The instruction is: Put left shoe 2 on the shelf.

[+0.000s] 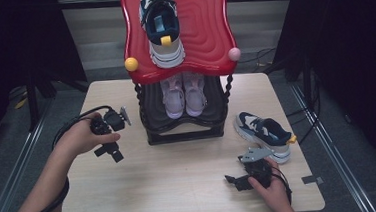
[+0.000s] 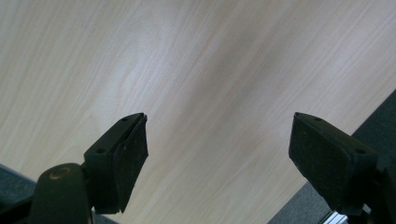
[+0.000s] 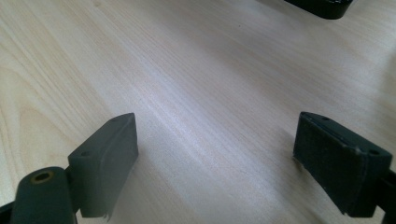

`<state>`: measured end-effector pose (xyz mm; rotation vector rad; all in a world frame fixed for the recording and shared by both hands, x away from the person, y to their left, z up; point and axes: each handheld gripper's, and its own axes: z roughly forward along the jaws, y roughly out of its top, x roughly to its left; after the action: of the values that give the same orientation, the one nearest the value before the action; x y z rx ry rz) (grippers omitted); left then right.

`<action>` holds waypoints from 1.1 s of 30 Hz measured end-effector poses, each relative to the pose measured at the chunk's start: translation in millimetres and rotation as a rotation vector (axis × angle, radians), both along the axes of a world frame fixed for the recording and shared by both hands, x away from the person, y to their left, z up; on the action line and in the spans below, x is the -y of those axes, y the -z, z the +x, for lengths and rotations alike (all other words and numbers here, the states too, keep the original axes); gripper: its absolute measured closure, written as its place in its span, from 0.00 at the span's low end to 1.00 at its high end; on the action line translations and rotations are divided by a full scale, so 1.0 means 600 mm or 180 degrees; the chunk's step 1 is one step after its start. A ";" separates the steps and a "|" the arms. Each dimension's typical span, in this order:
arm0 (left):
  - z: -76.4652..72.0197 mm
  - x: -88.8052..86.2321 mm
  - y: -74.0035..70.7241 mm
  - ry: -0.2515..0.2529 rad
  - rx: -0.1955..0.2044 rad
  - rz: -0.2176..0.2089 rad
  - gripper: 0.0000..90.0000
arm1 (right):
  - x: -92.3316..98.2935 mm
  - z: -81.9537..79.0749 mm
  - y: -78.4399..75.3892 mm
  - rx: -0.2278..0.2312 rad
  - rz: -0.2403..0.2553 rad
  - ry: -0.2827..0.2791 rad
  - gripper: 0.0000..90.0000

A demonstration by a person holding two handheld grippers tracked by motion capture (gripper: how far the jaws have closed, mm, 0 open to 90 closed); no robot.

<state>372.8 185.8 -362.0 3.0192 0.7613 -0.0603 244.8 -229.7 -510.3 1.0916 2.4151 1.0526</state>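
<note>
High view: a person is sitting at a light wooden table [image 1: 181, 186], holding a gripper in each hand. The left gripper [image 1: 110, 151] is hanging over the left part of the table, just beside the foot of a black two-tier rack [image 1: 185, 131]. Its jaws are standing wide apart with nothing between them, as the left gripper view confirms, where bare wood grain is showing between the two black pads [image 2: 133, 149]. The right gripper [image 1: 236, 181] is resting low near the front edge of the table, its jaws likewise spread and gripping nothing; the right gripper view is showing plain table between its pads [image 3: 114, 149]. The nearest thing to it is a navy-and-white sneaker [image 1: 264, 133], lying on the table to the right of the rack, just beyond the right gripper. A matching sneaker [image 1: 161, 25] is sitting on the rack's red wavy top shelf [image 1: 206, 34]. A pair of pale pink shoes [image 1: 183, 97] is standing side by side on the lower black shelf.
</note>
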 end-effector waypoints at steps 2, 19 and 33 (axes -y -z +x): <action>0.000 0.000 0.011 -0.0018 -0.0022 -0.0021 0.22 | 0.000 0.000 0.000 0.0000 -0.0001 -0.0001 0.15; -0.005 0.009 0.094 -0.0205 0.0138 -0.0316 0.22 | 0.000 0.000 0.000 0.0000 -0.0001 -0.0001 0.15; -0.007 0.010 0.148 -0.0385 0.0418 -0.0683 0.22 | 0.000 0.000 0.000 0.0001 0.0000 -0.0001 0.15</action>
<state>368.8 179.8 -450.8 2.7390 0.8622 0.0548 244.8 -229.7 -510.3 1.0913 2.4152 1.0527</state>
